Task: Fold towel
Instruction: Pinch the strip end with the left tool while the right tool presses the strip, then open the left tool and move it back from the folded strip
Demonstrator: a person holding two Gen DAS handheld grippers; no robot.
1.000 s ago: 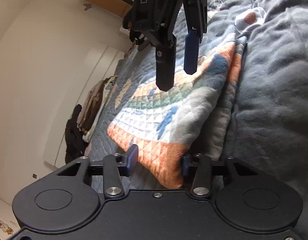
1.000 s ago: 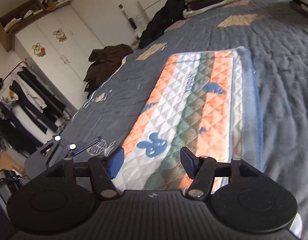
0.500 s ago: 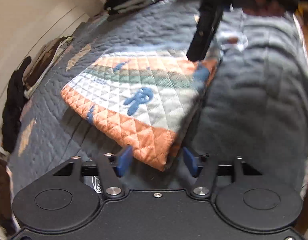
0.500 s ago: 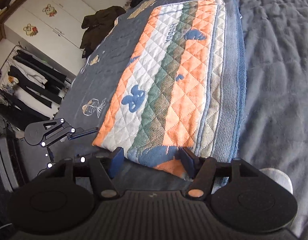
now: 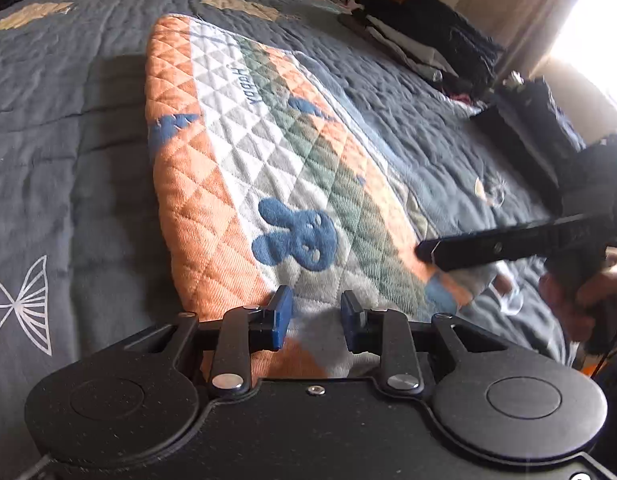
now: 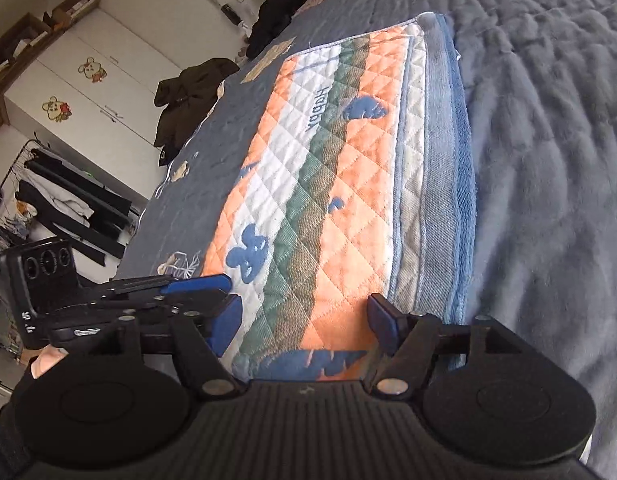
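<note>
The towel point(image 5: 244, 168) lay flat on the bed point(image 5: 68, 120), folded into a long strip, so its short near end faced both claws, likely so that end could be picked up and folded over. In the left wrist view, the left claw point(image 5: 314, 316) sat right at that near edge, with the cloth running between its blue pads point(image 5: 282, 312); its jaws were closing, but I could not tell if they pinched yet. In the right wrist view, the right claw point(image 6: 304, 324) stood spread over the same end, its jaws opening, with towel between them but not squeezed.
</note>
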